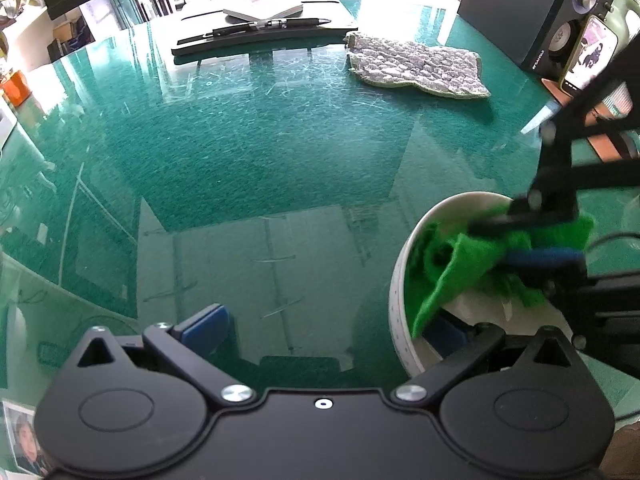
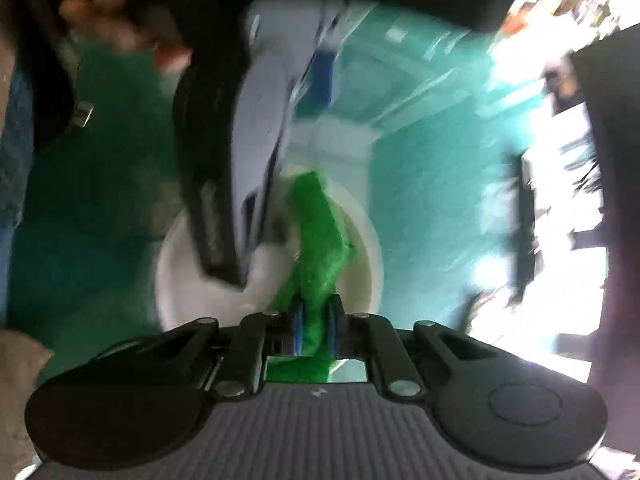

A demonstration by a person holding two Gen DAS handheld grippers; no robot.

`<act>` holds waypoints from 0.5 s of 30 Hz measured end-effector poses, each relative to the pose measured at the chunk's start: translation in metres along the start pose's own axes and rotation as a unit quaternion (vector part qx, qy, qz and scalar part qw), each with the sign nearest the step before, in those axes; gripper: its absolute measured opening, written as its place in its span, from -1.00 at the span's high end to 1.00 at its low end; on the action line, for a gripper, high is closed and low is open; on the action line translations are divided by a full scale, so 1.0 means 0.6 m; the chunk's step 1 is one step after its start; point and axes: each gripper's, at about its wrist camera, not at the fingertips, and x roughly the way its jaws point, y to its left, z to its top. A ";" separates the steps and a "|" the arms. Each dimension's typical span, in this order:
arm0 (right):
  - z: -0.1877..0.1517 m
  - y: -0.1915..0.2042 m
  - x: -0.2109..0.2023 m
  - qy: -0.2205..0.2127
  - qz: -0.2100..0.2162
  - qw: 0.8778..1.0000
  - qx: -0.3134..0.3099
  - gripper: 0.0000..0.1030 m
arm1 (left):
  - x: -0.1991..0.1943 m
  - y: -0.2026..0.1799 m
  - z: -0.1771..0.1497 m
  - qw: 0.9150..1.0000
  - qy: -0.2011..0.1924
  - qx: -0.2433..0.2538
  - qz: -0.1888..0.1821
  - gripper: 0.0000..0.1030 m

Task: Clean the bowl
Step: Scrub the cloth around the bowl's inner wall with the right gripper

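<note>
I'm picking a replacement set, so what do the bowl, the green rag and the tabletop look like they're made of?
Bowl: smooth matte white, thin wall; probably plastic or paper, ceramic not ruled out. Green rag: soft fuzzy cloth, likely microfibre, since it folds and drapes limply where the right gripper pinches it. Tabletop: glossy green with mirror reflections and fine scratches, probably glass over a green surface.

Surface: we see a scratched green glass table (image 1: 248,152).
Near right: our white bowl (image 1: 400,300) stands on it.
Far right: a grey quilted cloth (image 1: 420,66) lies flat.
Far middle: black keyboard (image 1: 256,42).
Right edge: speaker (image 1: 560,40).
</note>
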 end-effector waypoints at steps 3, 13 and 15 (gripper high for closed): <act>-0.013 0.024 0.015 0.023 0.019 0.999 -0.012 0.78 | 0.000 -0.001 -0.001 1.000 -0.001 -0.002 0.001 -1.00; -0.036 -0.050 0.017 -0.022 0.195 0.933 0.302 0.78 | -0.001 0.012 0.008 1.000 0.010 -0.025 0.007 -0.97; -0.044 -0.054 0.013 -0.021 0.179 0.936 0.302 0.78 | -0.012 0.015 0.005 1.000 0.010 -0.025 0.010 -0.93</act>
